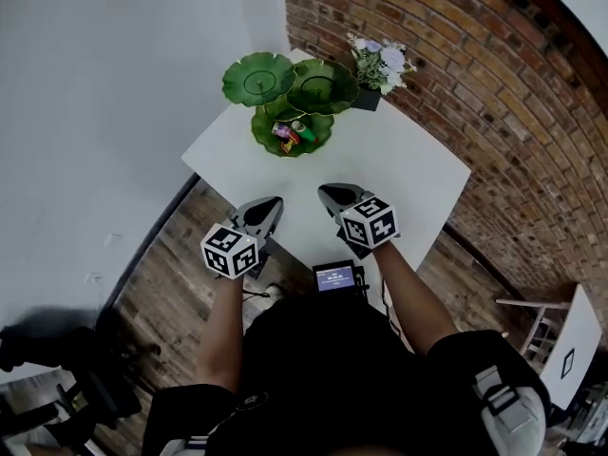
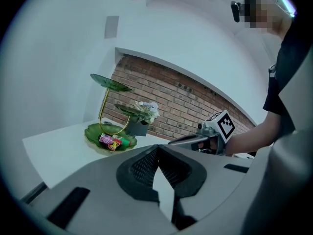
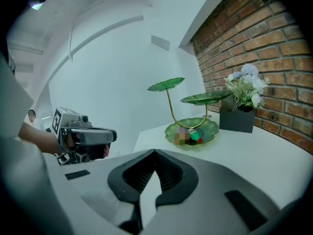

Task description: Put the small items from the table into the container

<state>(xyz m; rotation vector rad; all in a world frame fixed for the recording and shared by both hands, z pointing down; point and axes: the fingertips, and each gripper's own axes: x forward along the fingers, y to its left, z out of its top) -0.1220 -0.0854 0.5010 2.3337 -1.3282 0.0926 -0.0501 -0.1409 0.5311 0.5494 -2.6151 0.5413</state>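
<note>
Left tongs (image 2: 157, 148): clenched, the ribbed pads meeting at the tips, gripping nothing. They are hovering over the near edge of the counter (image 1: 408, 164), touching no object.

Right tongs (image 3: 155, 153): likewise clenched tip to tip and carrying nothing. They are hanging just beside the left pair, both pointing toward the far corner of the counter.

Counter: white and square, standing in the angle between a pale wall and a brick wall (image 1: 484, 93).

Container (image 1: 320, 139): a green stand of three leaf-shaped dishes, sitting at the far corner, well apart from both pairs of tongs. A curving gold stem (image 3: 170, 110) is carrying two upper leaves above a wider bottom dish with a wavy rim.

Small items (image 1: 290, 133): lying clustered in the bottom dish, touching one another. One is showing pink, one red and yellow, one green; their exact kind cannot be told.

Flower box (image 1: 369, 96): dark and square, holding pale blossoms, standing just beside the stand against the brick wall.
</note>
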